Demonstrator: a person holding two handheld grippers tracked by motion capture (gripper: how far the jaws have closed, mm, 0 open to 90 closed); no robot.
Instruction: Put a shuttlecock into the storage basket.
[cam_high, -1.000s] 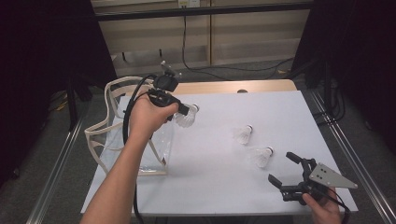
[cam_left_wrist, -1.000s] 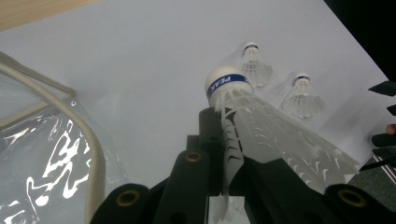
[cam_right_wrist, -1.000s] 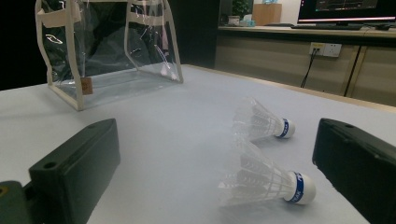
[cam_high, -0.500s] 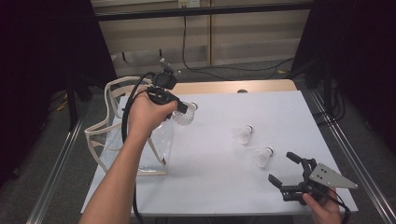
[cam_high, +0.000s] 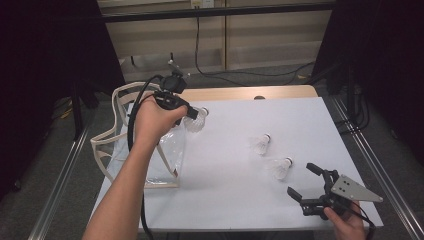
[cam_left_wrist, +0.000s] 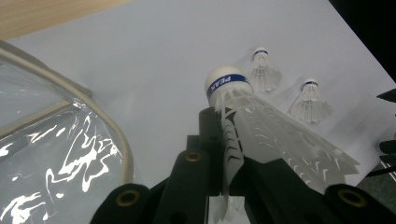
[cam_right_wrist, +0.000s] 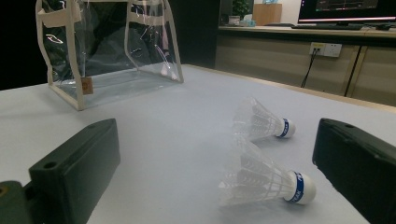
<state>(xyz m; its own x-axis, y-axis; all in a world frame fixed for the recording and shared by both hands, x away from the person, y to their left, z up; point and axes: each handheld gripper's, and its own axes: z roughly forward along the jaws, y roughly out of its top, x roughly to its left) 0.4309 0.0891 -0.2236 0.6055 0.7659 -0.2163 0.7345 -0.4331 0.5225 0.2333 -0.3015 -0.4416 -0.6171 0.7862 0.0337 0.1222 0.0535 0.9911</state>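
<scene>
The left gripper (cam_high: 192, 114) clamps a shuttlecock (cam_left_wrist: 261, 126) just beside the clear bag (cam_high: 150, 150). Well apart from the bag, the right gripper (cam_high: 306, 182) stands wide open.

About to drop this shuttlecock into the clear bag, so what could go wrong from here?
1. The left gripper pinches the held shuttlecock by its thin skirt edge, so it may slip or deform.
2. The clear bag has soft walls and handles that could snag the jaws.
3. The open right gripper sits near the two loose shuttlecocks and could knock them.
</scene>
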